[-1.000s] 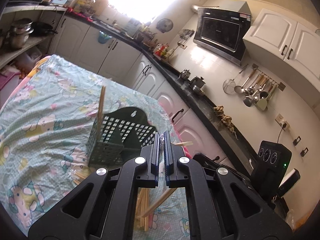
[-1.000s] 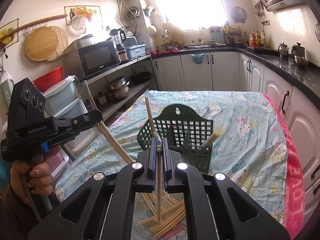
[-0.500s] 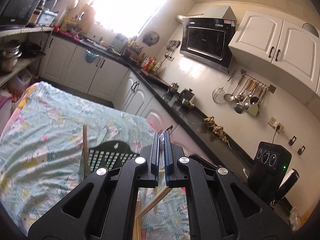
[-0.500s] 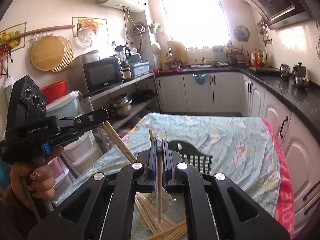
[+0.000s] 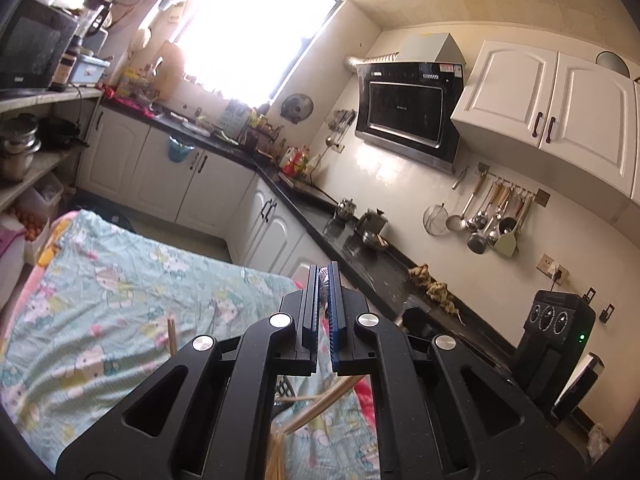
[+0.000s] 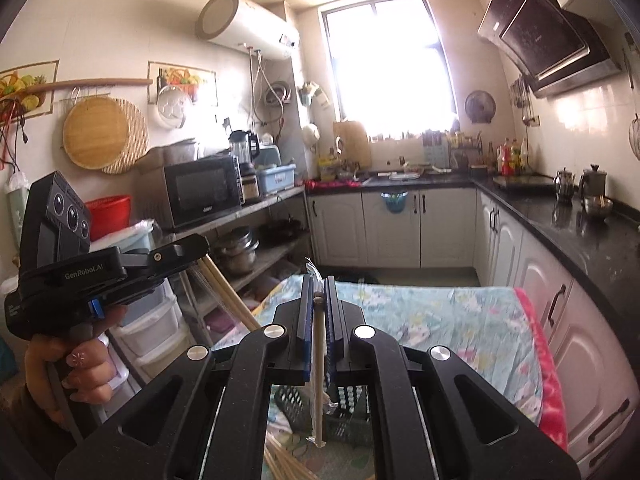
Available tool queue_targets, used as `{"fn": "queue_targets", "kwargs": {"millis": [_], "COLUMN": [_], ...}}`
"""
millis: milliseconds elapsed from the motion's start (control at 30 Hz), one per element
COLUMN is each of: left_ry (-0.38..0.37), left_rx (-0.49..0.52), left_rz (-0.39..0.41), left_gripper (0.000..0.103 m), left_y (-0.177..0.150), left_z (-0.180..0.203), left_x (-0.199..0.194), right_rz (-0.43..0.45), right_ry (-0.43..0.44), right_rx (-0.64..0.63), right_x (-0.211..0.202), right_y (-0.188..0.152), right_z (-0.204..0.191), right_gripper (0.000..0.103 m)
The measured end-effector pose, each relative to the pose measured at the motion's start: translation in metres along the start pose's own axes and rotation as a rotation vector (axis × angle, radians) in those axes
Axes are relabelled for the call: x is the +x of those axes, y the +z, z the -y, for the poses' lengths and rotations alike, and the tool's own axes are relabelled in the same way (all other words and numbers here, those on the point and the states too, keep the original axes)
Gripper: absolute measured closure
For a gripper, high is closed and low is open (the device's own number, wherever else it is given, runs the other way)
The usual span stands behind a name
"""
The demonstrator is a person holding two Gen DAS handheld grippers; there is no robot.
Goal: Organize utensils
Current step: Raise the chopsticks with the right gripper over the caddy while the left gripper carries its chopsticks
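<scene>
1. Both hand-held grippers have risen since a second ago: the green basket (image 6: 344,412) then filled mid-view and now sits low, behind the jaws.
2. Right hand-held gripper (image 6: 319,304) pinches one chopstick (image 6: 318,368); long axis near vertical, top end at the pads, lower end hanging over the basket.
3. Left hand-held gripper (image 5: 323,300), jaws pressed together on chopsticks (image 6: 228,296) that slant down from it towards the worktop (image 5: 100,280).
4. Loose chopsticks (image 6: 284,464) lie on the worktop below, near its front edge.
</scene>
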State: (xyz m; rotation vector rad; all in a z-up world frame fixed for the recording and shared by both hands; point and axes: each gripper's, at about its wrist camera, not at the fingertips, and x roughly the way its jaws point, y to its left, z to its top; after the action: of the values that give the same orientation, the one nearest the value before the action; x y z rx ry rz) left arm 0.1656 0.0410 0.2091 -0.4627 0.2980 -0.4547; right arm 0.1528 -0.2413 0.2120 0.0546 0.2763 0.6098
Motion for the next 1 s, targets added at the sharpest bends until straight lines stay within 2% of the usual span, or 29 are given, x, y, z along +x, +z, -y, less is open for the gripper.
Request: {"fn": "queue_targets", "kwargs": {"millis": [333,567,1000], "left_ry": [0.028,0.047,0.076], "left_rx": [0.012,0.002,-0.026], "left_rz": [0.026,0.026,-0.012], "left_gripper": [0.101,0.101,0.101], "left_y": [0.018,0.018,-0.003], "left_z": [-0.001,-0.008,-0.03], "left_x": [0.004,0.013,0.035], "right_rz": [0.071,0.122,0.145], "right_ry": [-0.024,-0.05,-0.116], "right_rx": [0.001,-0.003,-0.022], "right_x": [-0.004,-0.007,0.013], "right_y": [0.028,0.04,0.018], "right_z": [0.009,0.017,0.039], "right_gripper": [0.097,0.097,0.097]}}
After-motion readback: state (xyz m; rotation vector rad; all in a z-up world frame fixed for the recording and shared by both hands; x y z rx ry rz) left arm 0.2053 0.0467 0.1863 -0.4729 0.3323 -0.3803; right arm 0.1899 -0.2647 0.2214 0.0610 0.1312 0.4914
